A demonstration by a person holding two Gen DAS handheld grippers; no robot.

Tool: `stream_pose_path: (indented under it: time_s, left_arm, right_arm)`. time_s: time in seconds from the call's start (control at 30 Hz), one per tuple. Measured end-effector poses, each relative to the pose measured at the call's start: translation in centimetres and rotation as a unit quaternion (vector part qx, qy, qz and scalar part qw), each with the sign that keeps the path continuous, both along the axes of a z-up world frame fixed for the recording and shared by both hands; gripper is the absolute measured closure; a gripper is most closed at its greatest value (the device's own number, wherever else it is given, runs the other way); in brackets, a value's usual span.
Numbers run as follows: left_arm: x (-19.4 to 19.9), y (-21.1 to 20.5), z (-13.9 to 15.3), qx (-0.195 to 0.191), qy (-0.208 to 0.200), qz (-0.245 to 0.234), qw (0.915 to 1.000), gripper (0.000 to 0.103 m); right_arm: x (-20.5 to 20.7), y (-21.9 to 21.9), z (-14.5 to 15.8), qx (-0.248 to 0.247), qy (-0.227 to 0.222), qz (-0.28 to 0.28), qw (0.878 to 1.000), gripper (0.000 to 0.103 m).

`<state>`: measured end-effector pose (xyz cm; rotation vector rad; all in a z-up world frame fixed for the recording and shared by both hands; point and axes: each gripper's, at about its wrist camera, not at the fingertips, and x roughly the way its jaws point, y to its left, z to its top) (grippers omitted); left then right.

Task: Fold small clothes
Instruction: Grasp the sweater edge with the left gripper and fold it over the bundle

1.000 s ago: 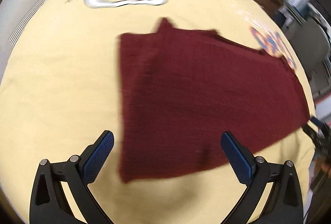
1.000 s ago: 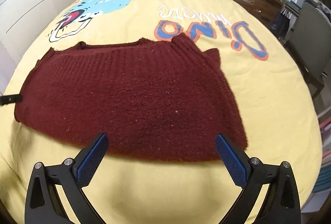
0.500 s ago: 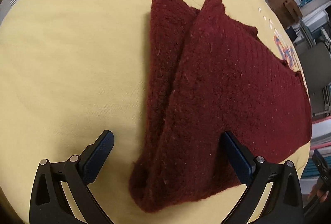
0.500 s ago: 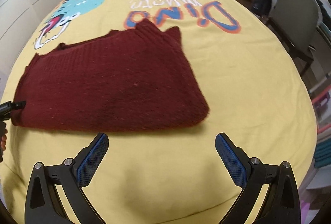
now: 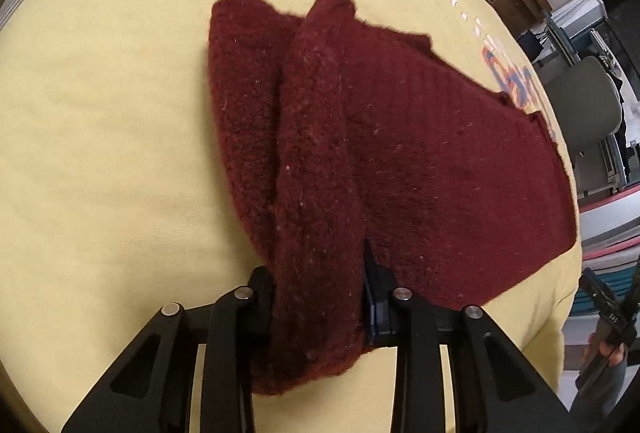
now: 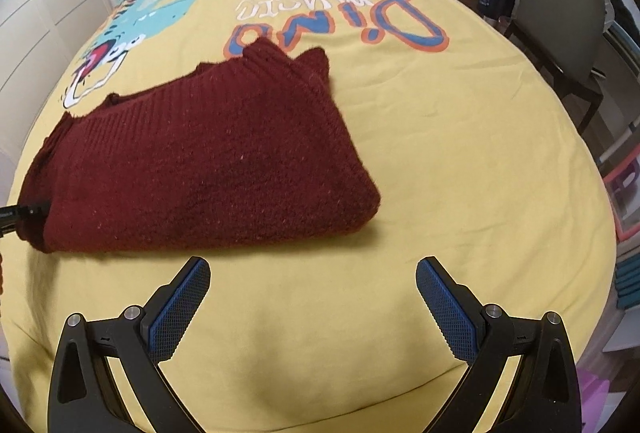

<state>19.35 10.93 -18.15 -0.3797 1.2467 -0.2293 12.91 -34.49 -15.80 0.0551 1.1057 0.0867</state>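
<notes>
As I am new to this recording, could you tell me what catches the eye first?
A dark red sweater lies folded on a yellow bedspread printed with a cartoon dinosaur. The left gripper is closing on the sweater's near corner, while the right gripper hangs open over bare bedspread.

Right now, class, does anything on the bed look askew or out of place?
Little does. The dark red sweater lies folded but uneven: two pointed corners stick up at its far edge, and the end bunched between the closing left gripper shows misaligned layers. The right gripper is open, clear of it.
</notes>
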Motion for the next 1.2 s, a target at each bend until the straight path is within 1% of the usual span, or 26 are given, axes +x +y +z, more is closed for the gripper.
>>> stream_pose_path:
  time_s: [0.13,0.17,0.33,0.43,0.5,0.57,0.63,0.73,0.83,0.9,0.97,1.0,1.07,1.13,1.17,1.2]
  left_arm:
    - [0.2,-0.6,3.0,-0.009,-0.011,-0.009,0.9999,0.078]
    - [0.4,-1.2,4.2,-0.014,-0.018,-0.012,0.9997,0.078]
    - [1.9,-5.6,8.6,-0.031,-0.04,-0.037,0.998,0.079]
    - [3.4,-9.5,10.9,-0.022,-0.054,-0.058,0.9966,0.08]
    - [4.2,-12.4,11.9,-0.023,-0.06,-0.072,0.9954,0.08]
    - [5.4,-15.8,12.3,-0.025,-0.061,-0.083,0.9943,0.08]
    - [6.9,-19.4,12.3,-0.021,-0.062,-0.106,0.9923,0.08]
    - [8.3,-25.4,11.8,0.003,-0.061,-0.139,0.9885,0.081]
    - [8.9,-30.8,9.9,0.021,-0.052,-0.17,0.9838,0.081]
    - [8.6,-33.3,8.5,0.039,-0.042,-0.185,0.9811,0.081]
    - [8.8,-35.7,6.8,0.07,-0.037,-0.193,0.9781,0.081]
    - [8.8,-36.6,5.9,0.089,-0.034,-0.194,0.9763,0.081]
    - [8.3,-36.9,4.8,0.117,-0.031,-0.194,0.9735,0.08]
    - [8.0,-36.5,4.0,0.125,-0.031,-0.184,0.9744,0.074]
    - [8.1,-36.6,3.8,0.126,-0.03,-0.18,0.9751,0.072]
    - [8.0,-36.7,3.8,0.127,-0.032,-0.177,0.9754,0.067]
  right_arm:
    - [0.3,-1.0,1.1,0.016,-0.014,-0.006,1.0,0.0]
    - [0.4,-1.3,1.3,0.021,-0.017,-0.009,1.0,0.0]
    - [0.5,-2.7,2.5,0.047,-0.039,-0.013,0.998,0.0]
    - [0.6,-3.8,3.0,0.055,-0.047,-0.016,0.997,0.0]
    - [0.8,-4.7,3.4,0.059,-0.054,-0.021,0.997,0.0]
    - [0.7,-5.7,3.8,0.066,-0.062,-0.027,0.996,0.0]
    - [0.6,-6.7,3.9,0.073,-0.067,-0.033,0.995,0.0]
    - [0.2,-7.9,3.6,0.076,-0.063,-0.042,0.994,0.0]
    - [-0.2,-8.9,2.6,0.066,-0.045,-0.049,0.996,0.0]
    - [-0.4,-9.5,1.6,0.056,-0.023,-0.054,0.997,0.0]
    - [-0.5,-9.9,0.7,0.051,-0.006,-0.057,0.997,0.0]
    - [-0.6,-10.1,0.1,0.049,0.005,-0.059,0.997,0.0]
    - [-0.7,-10.3,-0.5,0.05,0.013,-0.06,0.997,0.0]
    - [-0.9,-10.5,-1.0,0.051,0.017,-0.061,0.997,0.0]
    - [-1.0,-10.6,-1.2,0.052,0.018,-0.061,0.997,0.0]
    - [-1.1,-10.6,-1.3,0.052,0.019,-0.061,0.997,0.0]
